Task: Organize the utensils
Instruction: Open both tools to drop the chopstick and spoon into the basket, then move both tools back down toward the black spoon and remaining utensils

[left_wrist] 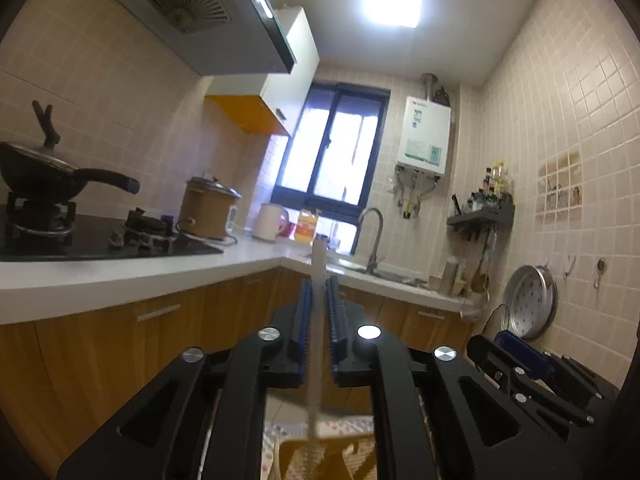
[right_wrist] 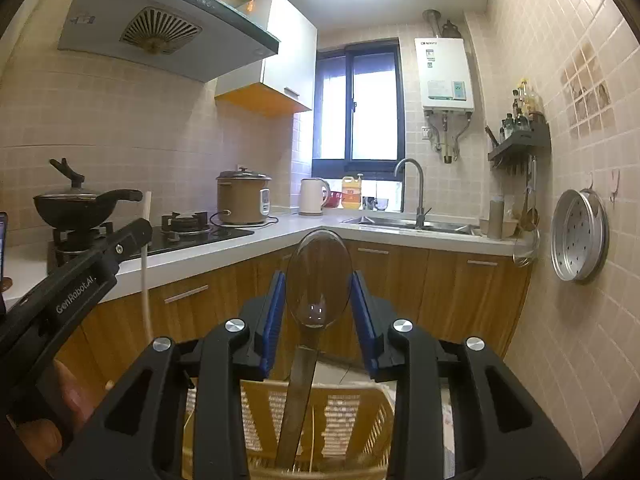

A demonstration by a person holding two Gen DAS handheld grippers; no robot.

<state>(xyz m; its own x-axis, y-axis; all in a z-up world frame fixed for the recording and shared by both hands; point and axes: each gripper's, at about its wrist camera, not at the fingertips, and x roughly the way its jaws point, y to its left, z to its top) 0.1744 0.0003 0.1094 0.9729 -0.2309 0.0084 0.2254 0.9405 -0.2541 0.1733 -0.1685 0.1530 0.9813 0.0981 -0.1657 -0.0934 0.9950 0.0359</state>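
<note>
My left gripper is shut on a thin white chopstick that stands upright between its blue pads, its lower end over a yellow slotted basket. The chopstick also shows in the right wrist view, beside the left gripper's black body. My right gripper holds a clear brown plastic spoon, bowl up between the blue pads, handle running down into the yellow basket. The right gripper's body shows at the lower right of the left wrist view.
A white L-shaped counter carries a gas hob with a black wok, a brown rice cooker, a kettle and a sink with tap. Wooden cabinets stand below. A steamer tray hangs on the right wall.
</note>
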